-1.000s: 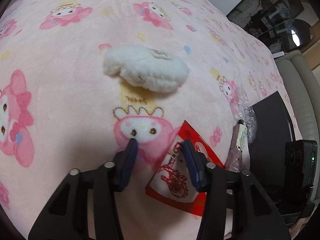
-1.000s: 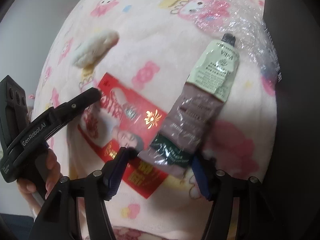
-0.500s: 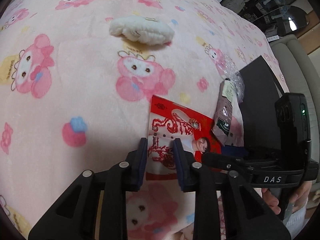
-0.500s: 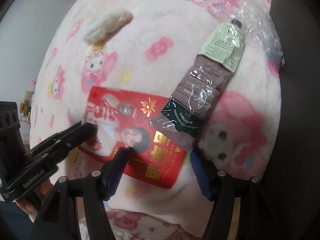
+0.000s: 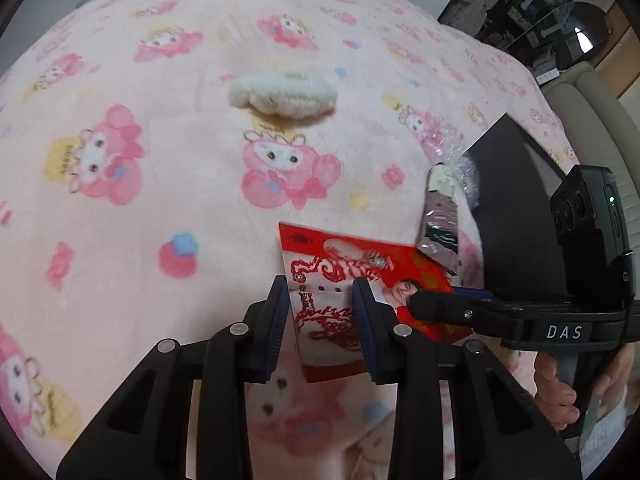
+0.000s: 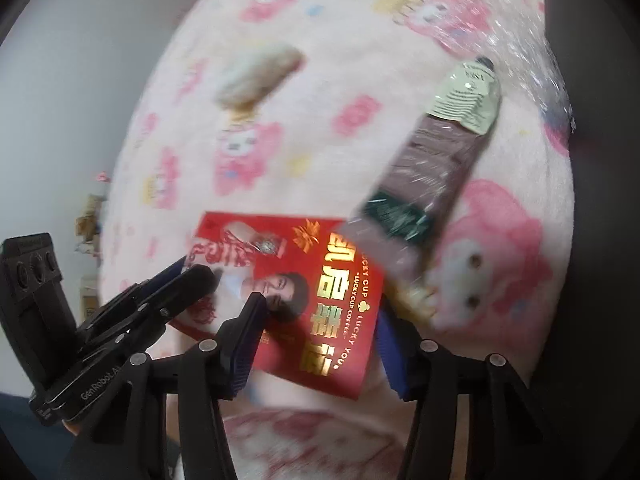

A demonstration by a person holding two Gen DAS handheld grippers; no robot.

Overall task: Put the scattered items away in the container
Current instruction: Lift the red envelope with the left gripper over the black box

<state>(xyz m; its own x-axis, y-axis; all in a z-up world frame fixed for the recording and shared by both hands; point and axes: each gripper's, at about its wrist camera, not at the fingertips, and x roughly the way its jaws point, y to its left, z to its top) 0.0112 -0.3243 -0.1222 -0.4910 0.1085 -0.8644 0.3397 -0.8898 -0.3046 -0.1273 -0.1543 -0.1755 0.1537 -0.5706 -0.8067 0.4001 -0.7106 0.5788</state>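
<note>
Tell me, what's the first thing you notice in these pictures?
The bright red packet with gold writing jumps out, lying on the pink cartoon blanket with the left gripper around its edge. A brown tube rests against the packet's far corner. Farther off sits a fluffy white toy, alone on the blanket.

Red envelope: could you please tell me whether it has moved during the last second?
Yes: the envelope slid toward the camera, out from under the tube, whose end now overlaps only its corner.
</note>
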